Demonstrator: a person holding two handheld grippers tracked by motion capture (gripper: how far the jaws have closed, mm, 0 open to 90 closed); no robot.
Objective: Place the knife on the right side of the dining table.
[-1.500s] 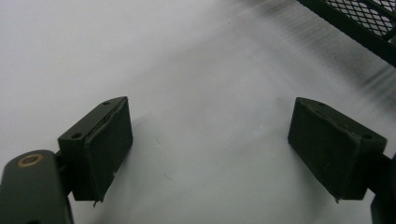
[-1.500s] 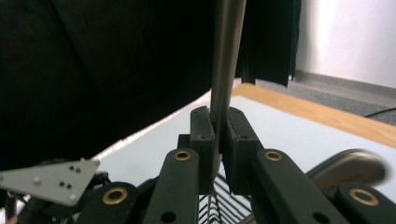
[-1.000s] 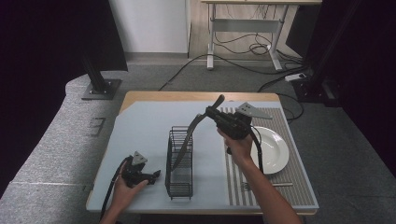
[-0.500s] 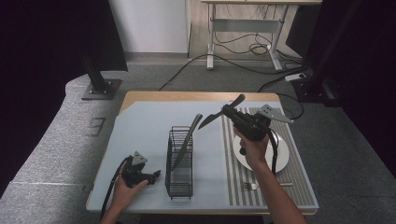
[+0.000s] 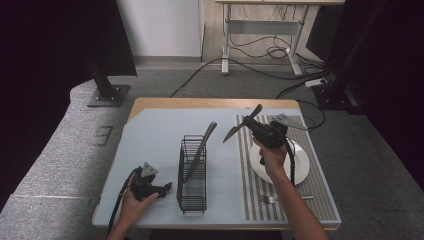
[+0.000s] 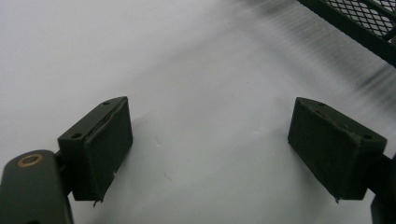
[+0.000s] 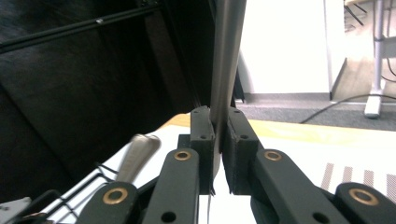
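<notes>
- Your right gripper (image 5: 243, 125) is lifted above the table (image 5: 150, 130), between the wire rack (image 5: 192, 175) and the white plate (image 5: 300, 167). Its fingers (image 7: 201, 140) are clamped on a thin flat metal utensil, probably a knife (image 7: 226, 56), whose blade sticks out past the fingertips.
- One utensil (image 5: 200, 150) already stands in the rack, its handle leaning out over the top edge. Judged as done.
- The held knife is not yet in the rack; it is near it, slightly to its right and higher. This step is in hand.
- A fork (image 5: 270, 199) lies on the striped mat (image 5: 320, 200) below the plate, untouched. Judged as left to do.
- Your left gripper (image 5: 162, 189) rests low on the table just left of the rack, fingers (image 6: 105, 144) wide apart and holding nothing.
</notes>
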